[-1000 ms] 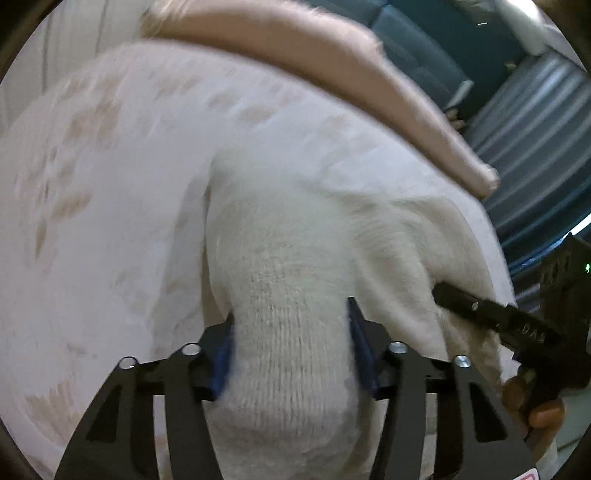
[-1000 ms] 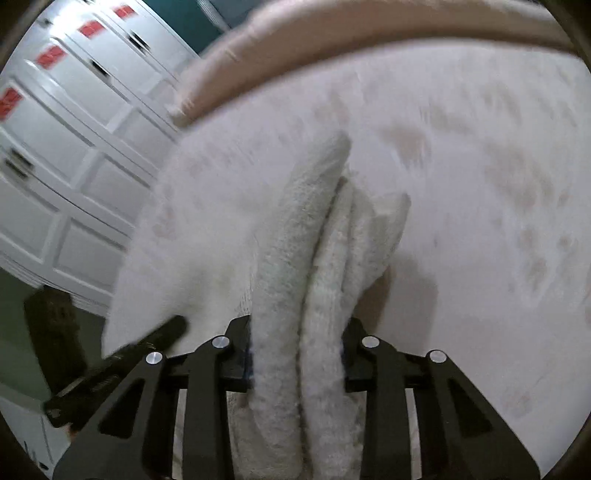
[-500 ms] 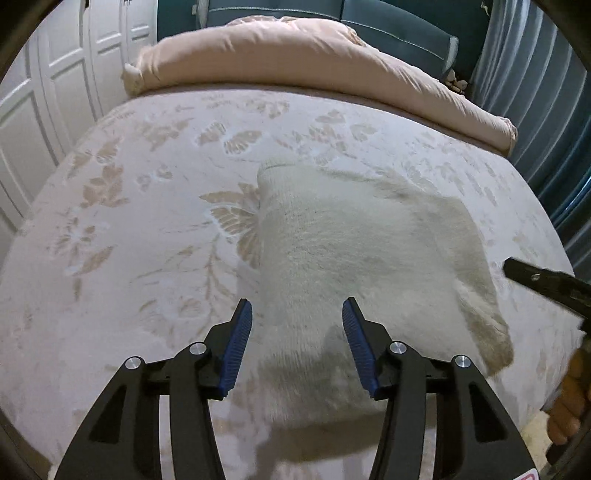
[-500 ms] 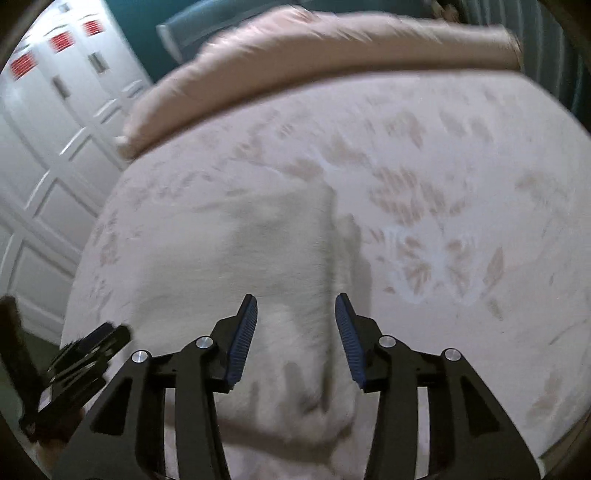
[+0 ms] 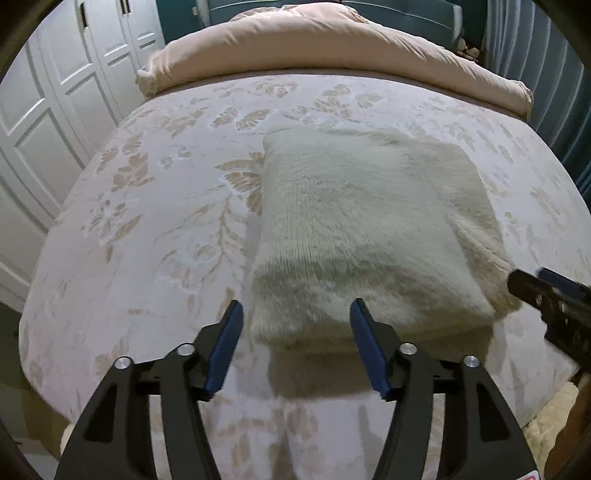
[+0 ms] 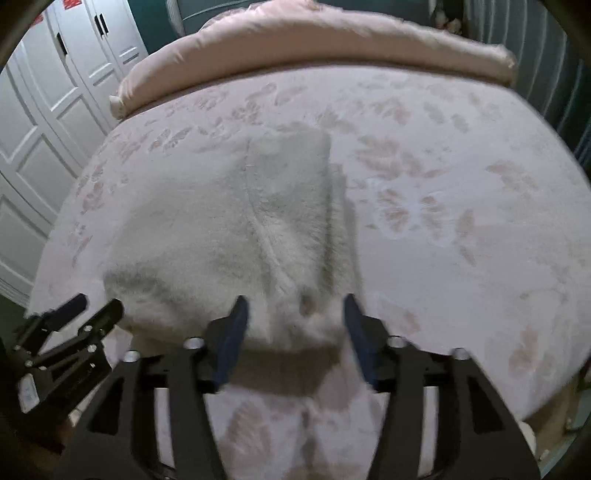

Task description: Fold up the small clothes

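Folded sweater (image 5: pixel 362 236) lay on bed (image 5: pixel 147 229), 12 o'clock of both my grippers. Left gripper (image 5: pixel 295 343), right gripper (image 6: pixel 293 332): jaws just opened wide, empty. Knit judged soft, light, floppy; best pinched at thick near-edge corners.

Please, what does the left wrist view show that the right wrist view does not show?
Only the left wrist view: the left edge of the folded sweater with its knit texture. Only the right wrist view: a raised seam across the sweater's right part and red stickers on the wardrobe doors. Both: the floral bedspread, the pink duvet, and both grippers open and empty, left gripper, right gripper.
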